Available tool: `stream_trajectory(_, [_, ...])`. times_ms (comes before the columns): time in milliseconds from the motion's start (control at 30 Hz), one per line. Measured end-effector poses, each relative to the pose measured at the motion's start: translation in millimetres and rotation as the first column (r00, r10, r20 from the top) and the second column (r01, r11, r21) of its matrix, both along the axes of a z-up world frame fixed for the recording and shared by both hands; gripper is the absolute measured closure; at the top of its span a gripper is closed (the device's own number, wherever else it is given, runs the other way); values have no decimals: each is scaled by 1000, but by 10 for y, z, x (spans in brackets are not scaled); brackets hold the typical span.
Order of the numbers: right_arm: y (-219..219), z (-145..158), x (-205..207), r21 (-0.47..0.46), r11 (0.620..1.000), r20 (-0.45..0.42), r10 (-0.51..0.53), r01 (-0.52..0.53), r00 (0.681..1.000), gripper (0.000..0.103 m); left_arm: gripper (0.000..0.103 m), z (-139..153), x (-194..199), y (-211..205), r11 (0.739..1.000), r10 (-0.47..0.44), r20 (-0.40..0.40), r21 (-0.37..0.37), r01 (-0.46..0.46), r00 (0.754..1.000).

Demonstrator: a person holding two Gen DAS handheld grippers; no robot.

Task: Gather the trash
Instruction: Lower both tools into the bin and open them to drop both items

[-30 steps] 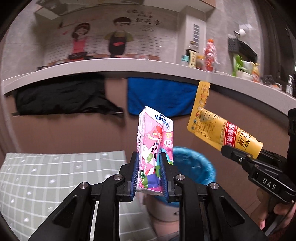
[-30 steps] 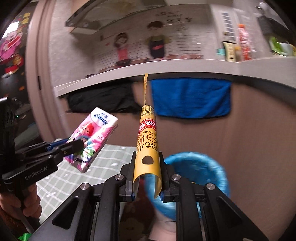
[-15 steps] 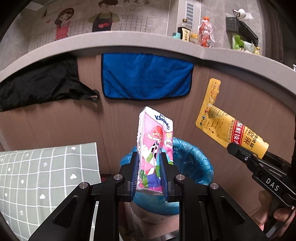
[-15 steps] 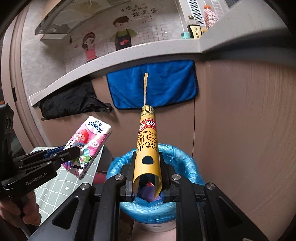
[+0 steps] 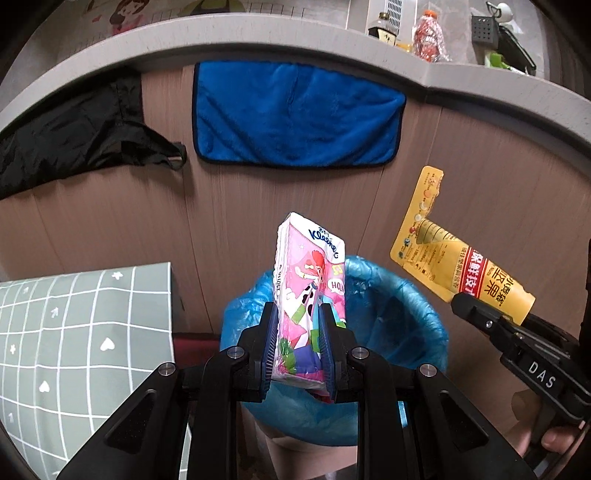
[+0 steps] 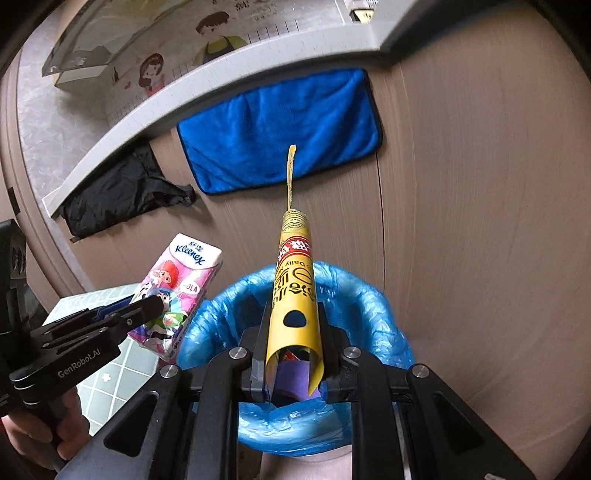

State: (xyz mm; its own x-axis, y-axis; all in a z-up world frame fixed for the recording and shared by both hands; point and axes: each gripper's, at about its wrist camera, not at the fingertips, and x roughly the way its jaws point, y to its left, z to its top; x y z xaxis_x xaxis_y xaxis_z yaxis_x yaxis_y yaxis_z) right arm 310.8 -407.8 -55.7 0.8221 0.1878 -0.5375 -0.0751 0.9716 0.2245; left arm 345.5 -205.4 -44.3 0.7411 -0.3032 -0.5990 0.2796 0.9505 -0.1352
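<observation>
Left gripper: black two-finger tool with blue-padded fingers, closed tight on the lower part of a pink printed Kleenex pocket-tissue pack. The pack stands upright between the pads, most of it sticking out above them.
Right gripper: closed on the lower end of a yellow plastic wrapper curled into a tube, with red and black print. The wrapper points forward and up, its thin flat tail at the far end.
Bin: a round waste bin lined with a crinkled blue plastic bag sits on the floor against a brown panelled wall. Both items hang above or just short of its open mouth.
Why held so: each tool appears to pinch only one end of its item, likely so that opening the fingers would let it fall straight into the bag.
Surroundings: a blue towel and a black bag hang below a grey counter edge; a grey-green grid-patterned cloth covers a surface to the left.
Hidden: the bin's body is blocked by the tools. Purple and red scraps show inside, too small to identify. Whether either item is centred over the opening cannot be judged. The person's hands are cut off at the frame edges.
</observation>
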Motion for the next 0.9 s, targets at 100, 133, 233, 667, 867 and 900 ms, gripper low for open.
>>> stream_trajectory(100, [-17,-102,87,7,1000,-21,-1,1,1000,87,80,-81,88,-37,1000,3,-12,3,-3,1000])
stream_trajectory(133, [-31,-138,113,11,1000,-29,-3,3,1000,87,80,-108,115,-47,1000,5,-16,5,-5,1000])
stream_trajectory(233, [-66,-224,177,19,1000,-48,-7,8,999,87,80,-206,198,-75,1000,12,-29,4,-11,1000])
stream_trajectory(667, [-29,-591,448,23,1000,-139,14,-11,990,86,80,-566,398,-160,1000,18,-112,17,-16,994])
stream_trajectory(867, [33,-675,532,46,998,-167,47,-40,985,64,74,-638,516,-84,998,-3,-182,-61,-8,983])
stream_trajectory(900, [35,-674,521,52,998,-163,46,-38,986,58,73,-632,517,-64,997,-5,-183,-73,-9,983])
